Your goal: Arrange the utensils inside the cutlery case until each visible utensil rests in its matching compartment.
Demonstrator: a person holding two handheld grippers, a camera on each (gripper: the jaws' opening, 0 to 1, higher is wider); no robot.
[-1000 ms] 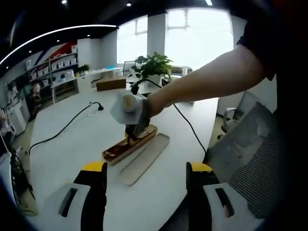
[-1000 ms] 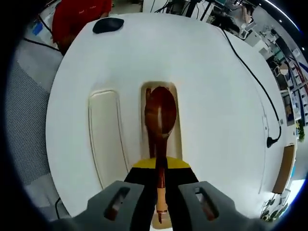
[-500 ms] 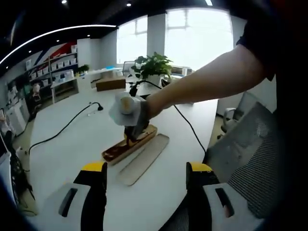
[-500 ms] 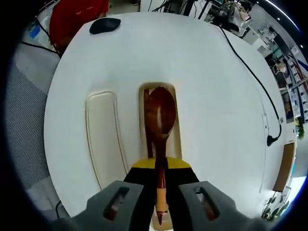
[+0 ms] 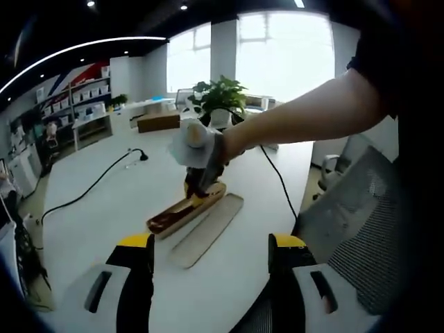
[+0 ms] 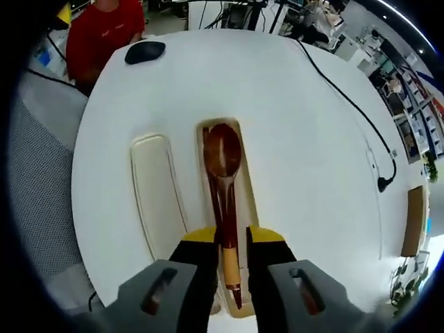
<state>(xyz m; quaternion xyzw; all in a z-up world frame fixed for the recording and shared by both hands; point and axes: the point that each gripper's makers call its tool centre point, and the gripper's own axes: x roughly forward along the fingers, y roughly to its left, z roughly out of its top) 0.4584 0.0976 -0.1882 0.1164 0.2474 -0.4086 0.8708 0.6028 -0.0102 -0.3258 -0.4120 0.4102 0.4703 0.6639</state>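
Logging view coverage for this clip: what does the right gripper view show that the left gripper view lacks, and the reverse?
Right gripper view: a dark oval computer mouse and a person in a red shirt.

Left gripper view: a leafy green potted plant, wall shelves, and the left tongs open over the round white table.

Both: the pale wooden cutlery case holding the dark brown wooden spoon, its pale lid alongside, and the right tongs.

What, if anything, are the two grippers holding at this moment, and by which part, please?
The left gripper is open and holds nothing. The right gripper straddles the wooden spoon at its handle, over the cutlery case; whether it is gripping cannot be told.
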